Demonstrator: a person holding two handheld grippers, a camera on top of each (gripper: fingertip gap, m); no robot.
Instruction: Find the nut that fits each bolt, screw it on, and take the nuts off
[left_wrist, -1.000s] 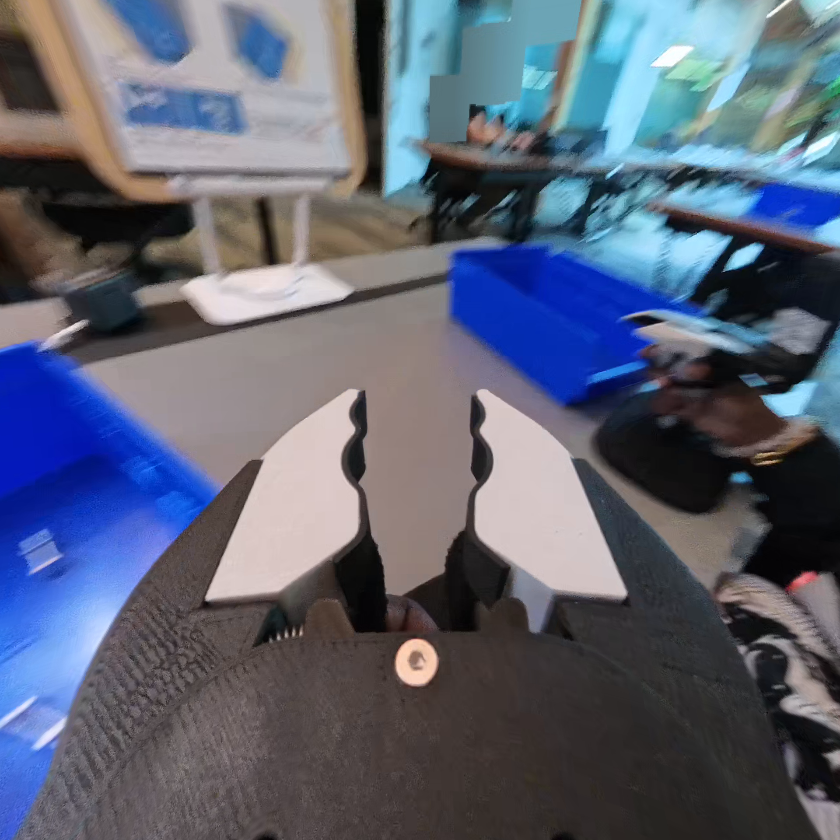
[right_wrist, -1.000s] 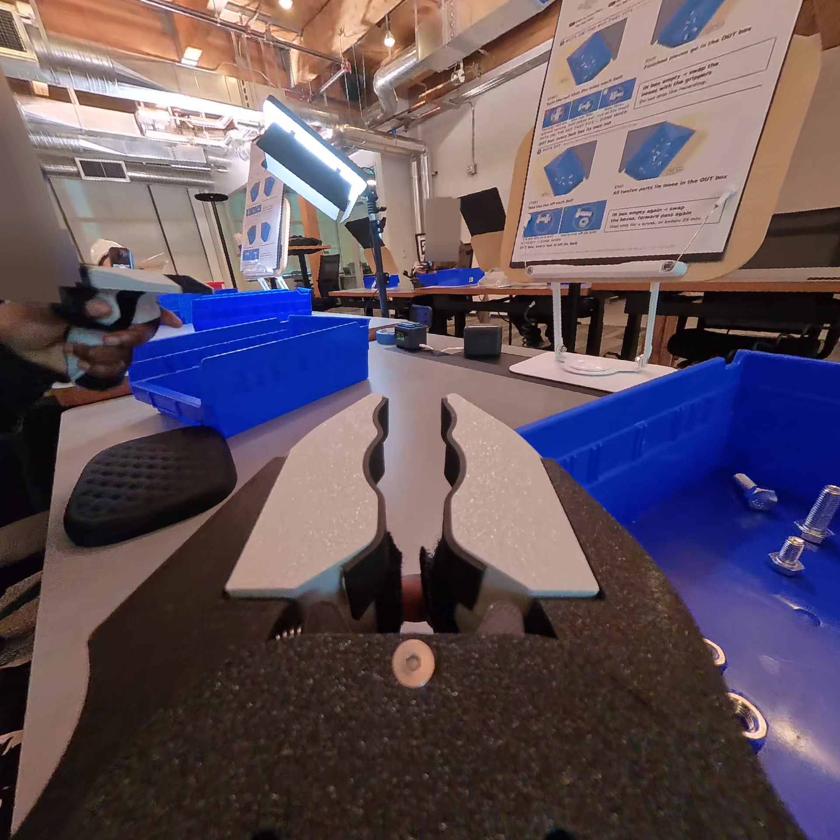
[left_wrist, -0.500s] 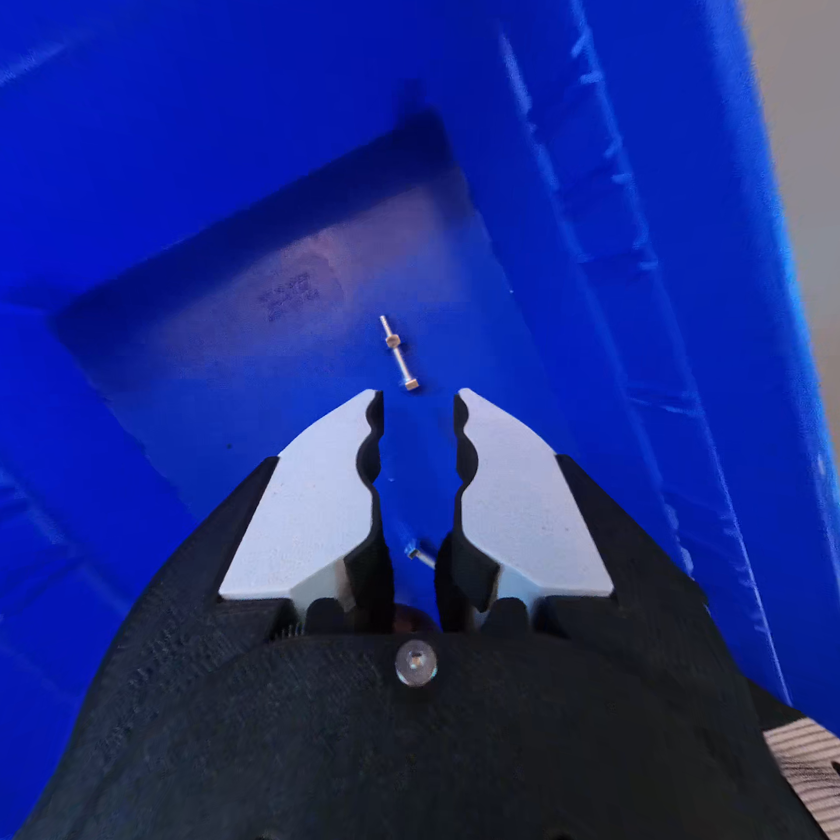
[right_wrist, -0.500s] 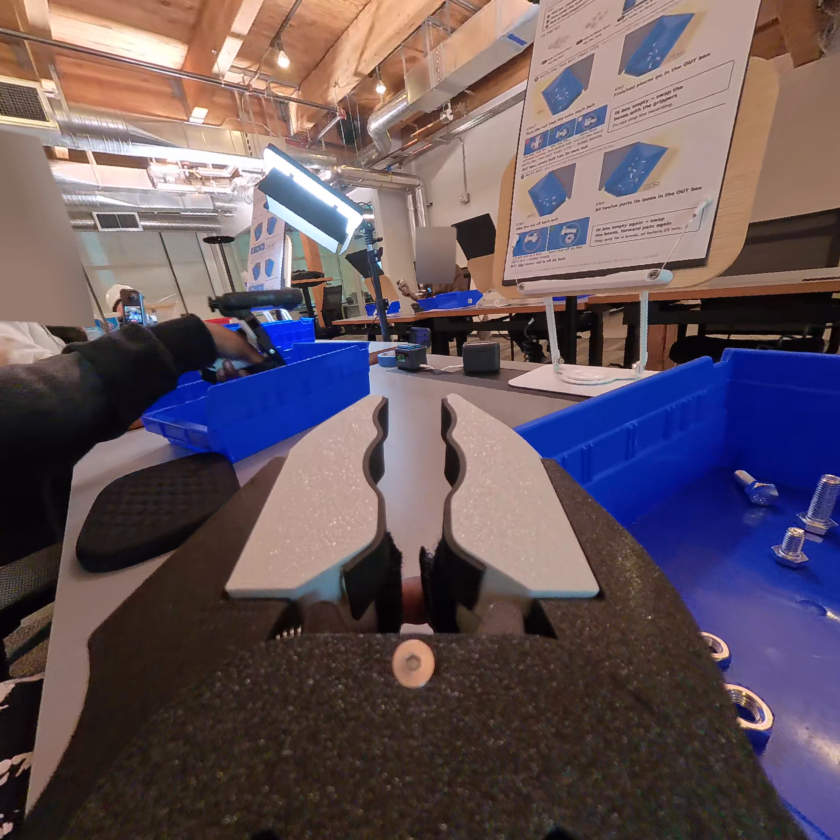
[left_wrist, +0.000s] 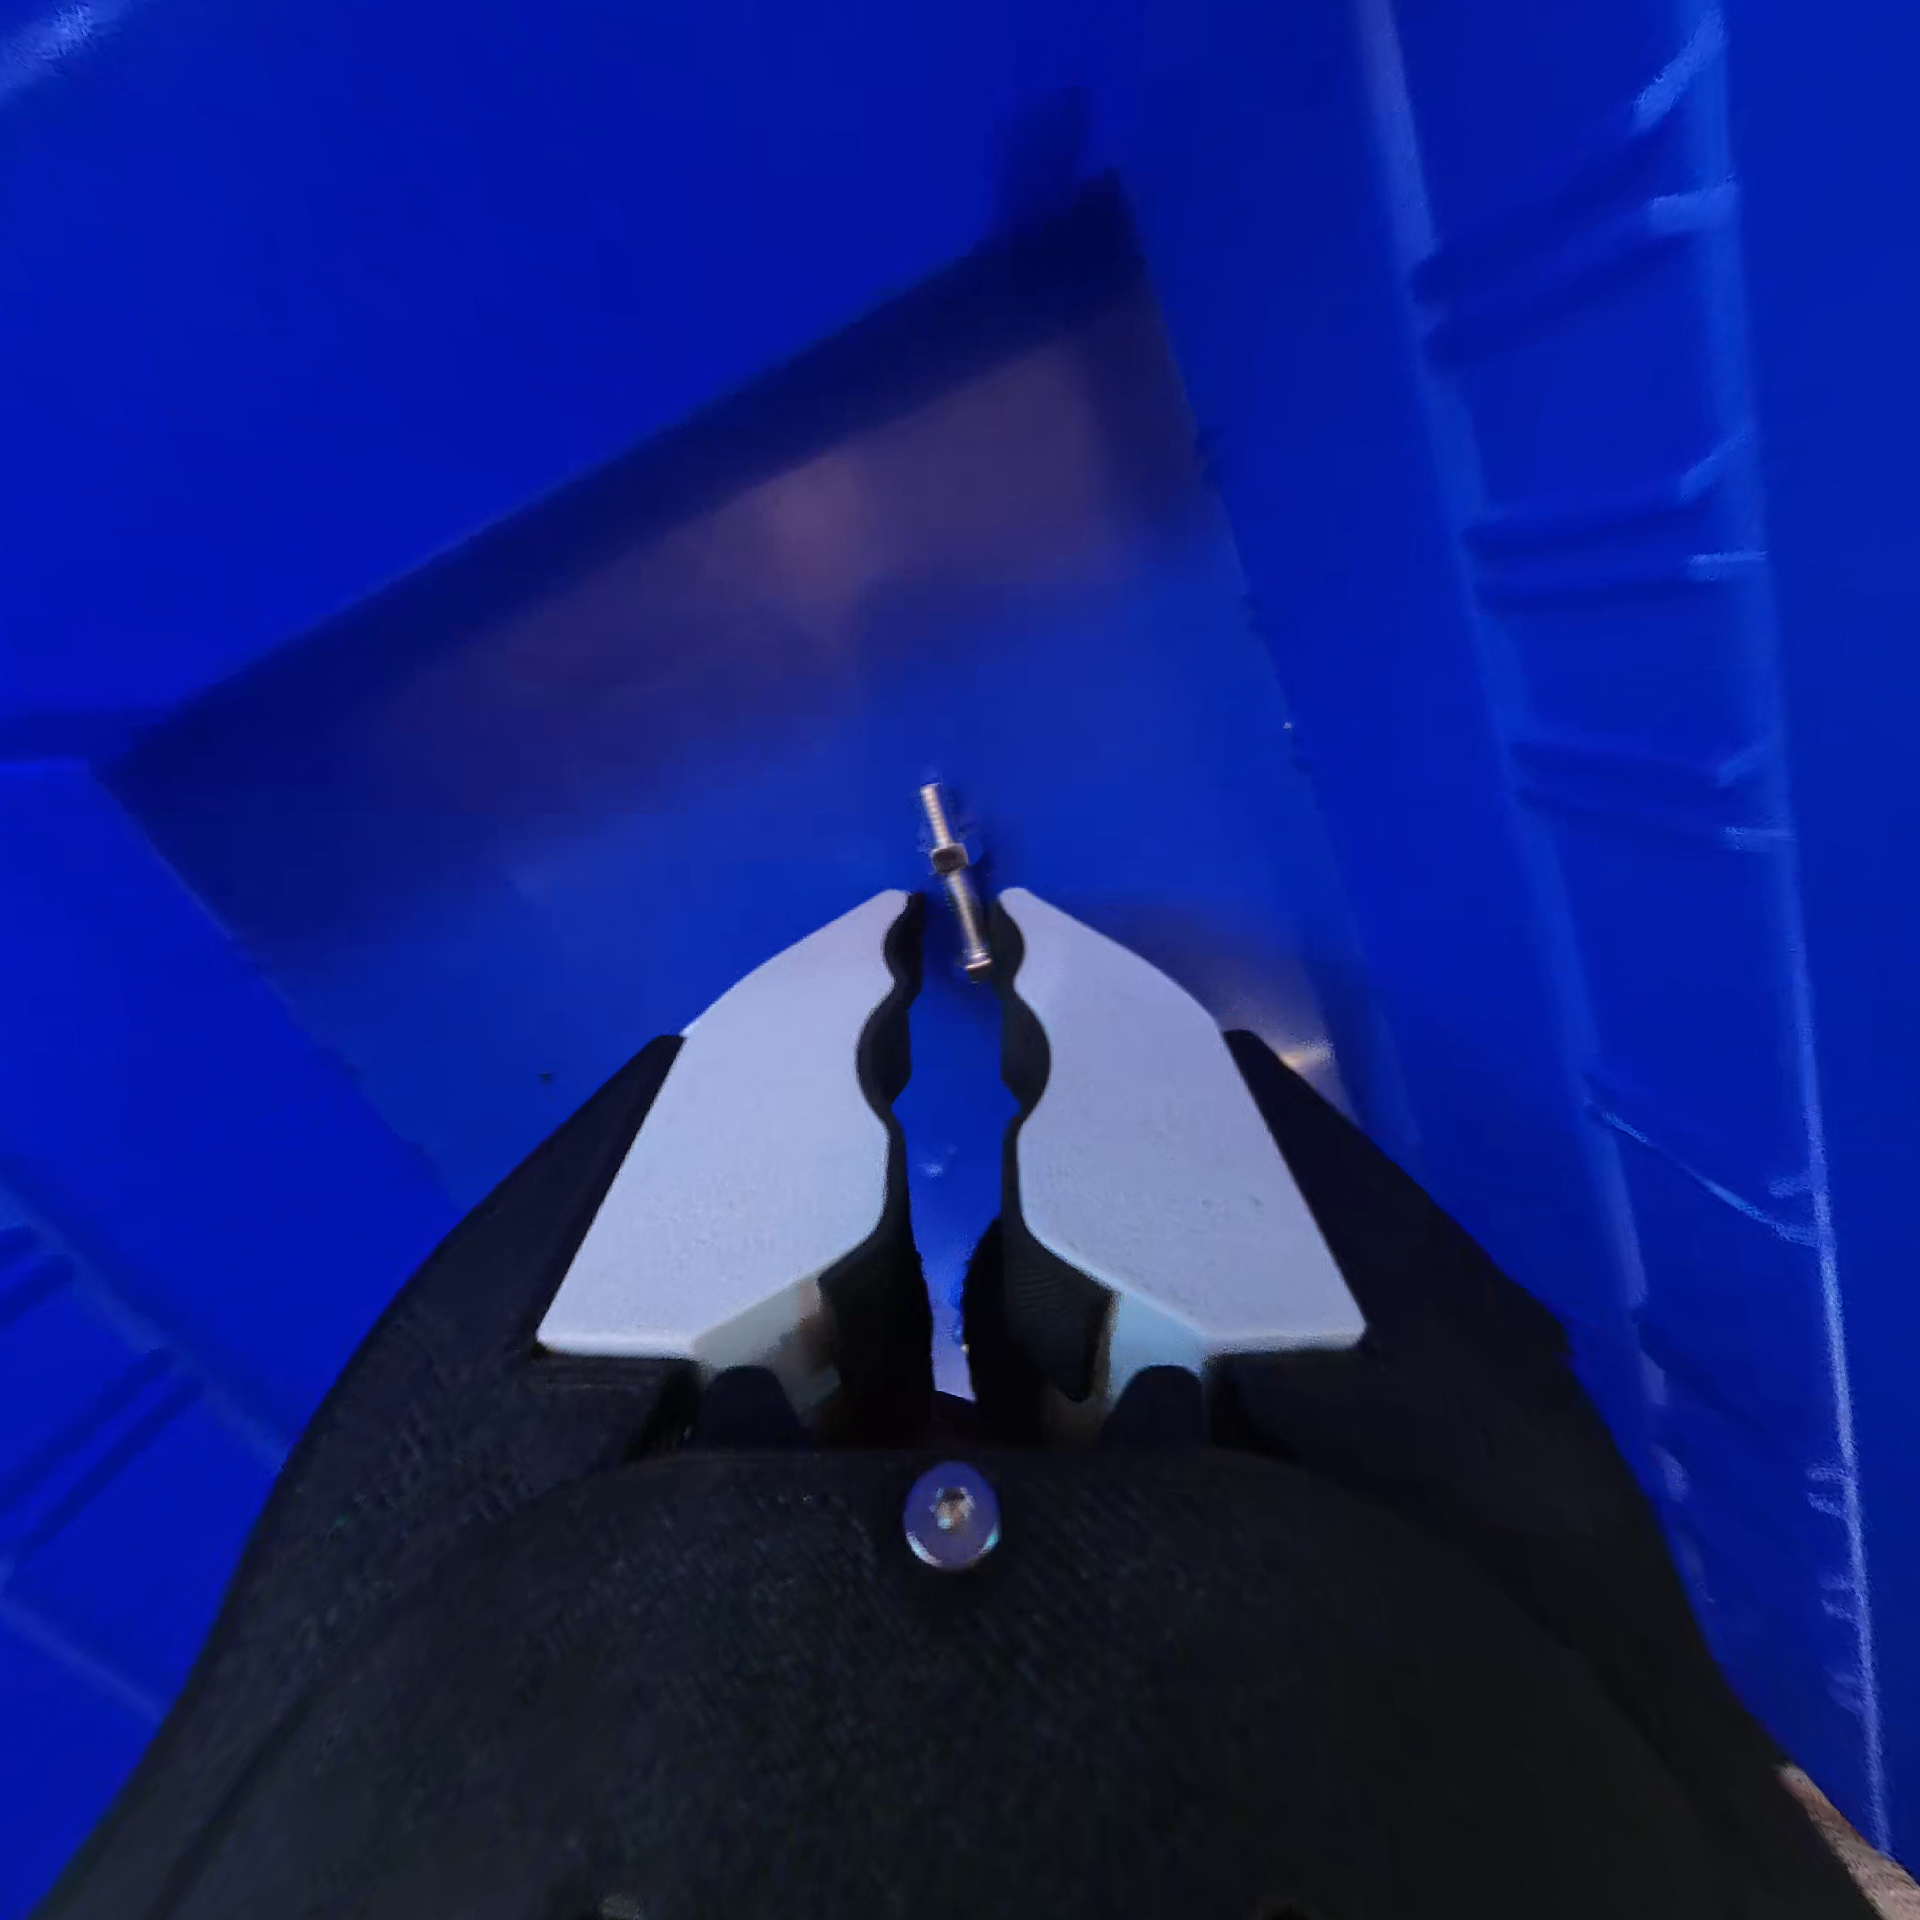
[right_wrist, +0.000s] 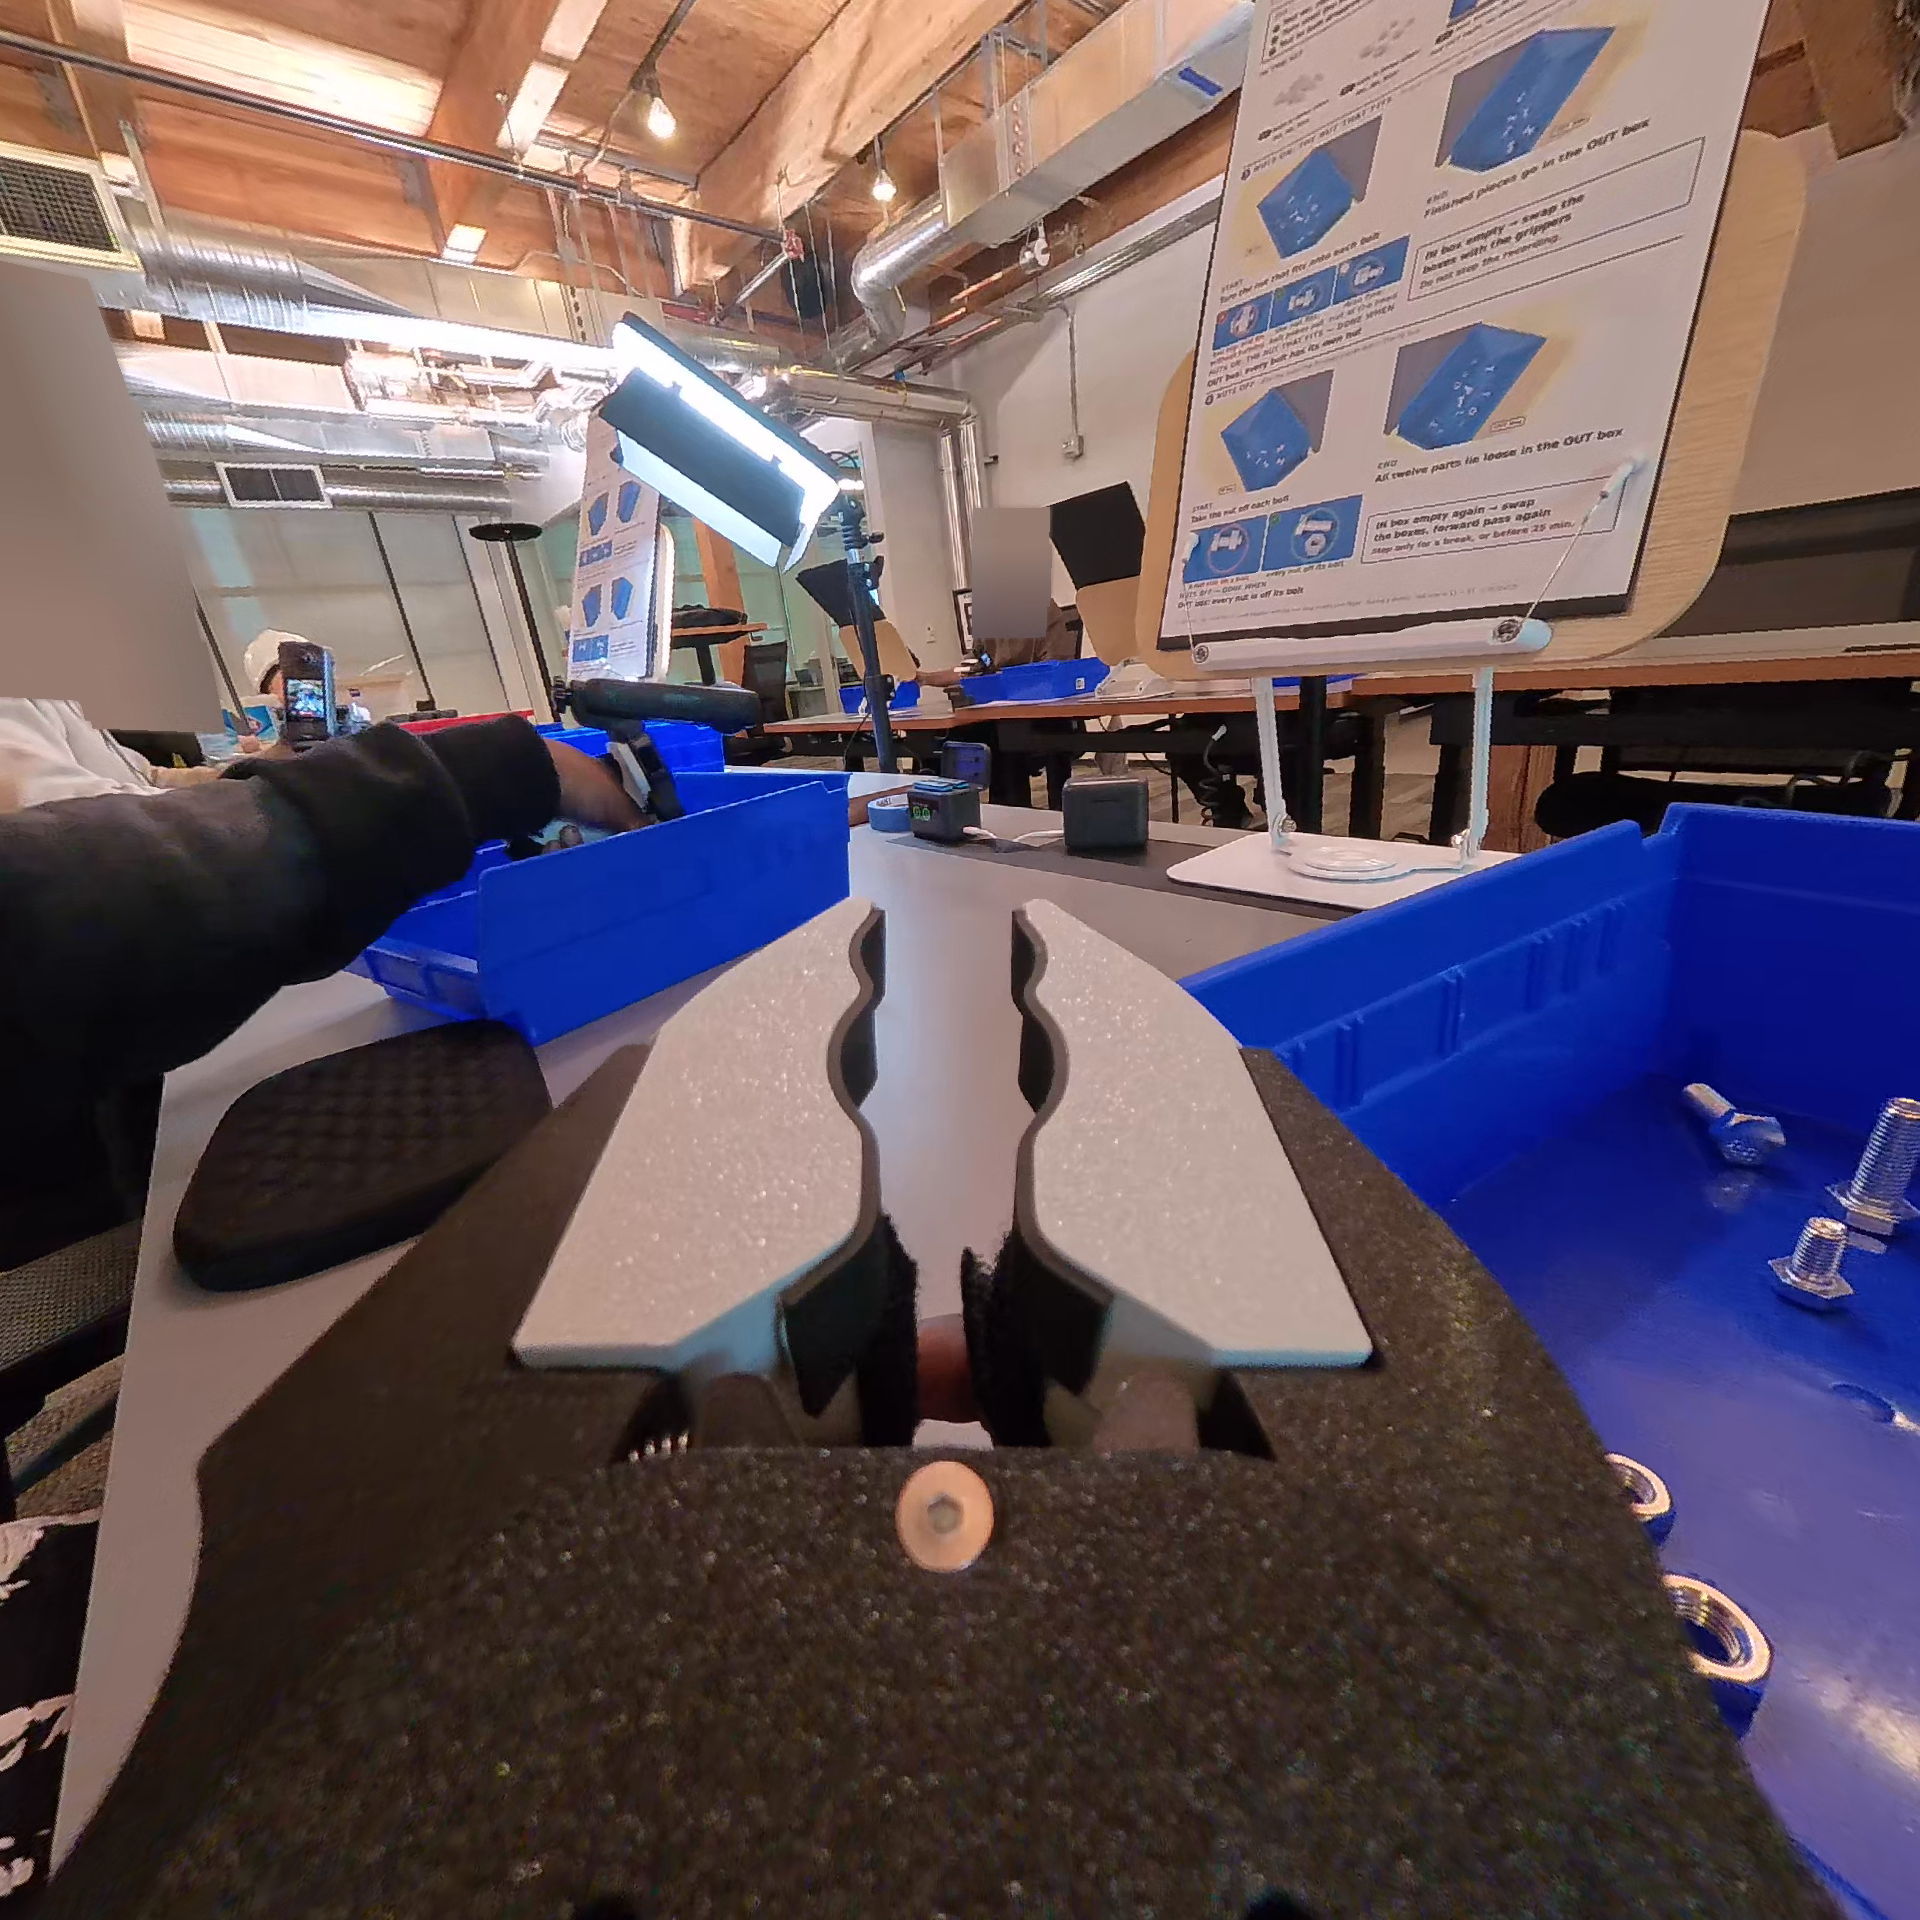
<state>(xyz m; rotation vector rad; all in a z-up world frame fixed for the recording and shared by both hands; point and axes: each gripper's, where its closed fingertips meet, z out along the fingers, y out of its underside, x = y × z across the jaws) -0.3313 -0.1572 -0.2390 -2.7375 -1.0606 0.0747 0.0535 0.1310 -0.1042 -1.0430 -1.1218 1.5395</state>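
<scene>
Bolt (left_wrist: 956, 881), thin and silver with a small nut (left_wrist: 950, 858) threaded near its middle, lies on the floor of a blue bin (left_wrist: 623, 644). The left gripper (left_wrist: 961, 920) reaches down into that bin with its fingers spread, and the bolt's head end lies between the fingertips, close to the right-hand one; whether a pad touches it cannot be told, and nothing is pinched.

The right gripper (right_wrist: 948, 925) rests above the grey table (right_wrist: 935, 997), its fingers apart with nothing between them. Just to its right, a second blue bin (right_wrist: 1455, 997) holds thicker bolts (right_wrist: 1881, 1164) and loose nuts (right_wrist: 1714, 1647).

Farther out in the right wrist view, a person's dark sleeve (right_wrist: 260, 852) reaches into a blue bin (right_wrist: 644, 914) on the left. A printed instruction sheet (right_wrist: 1455, 312) with blue pictures and lines of text stands on a white stand behind; small black devices (right_wrist: 1103, 826) and a roll of blue tape (right_wrist: 888, 816) sit nearby, and a black pad (right_wrist: 364, 1143) lies on the table.
</scene>
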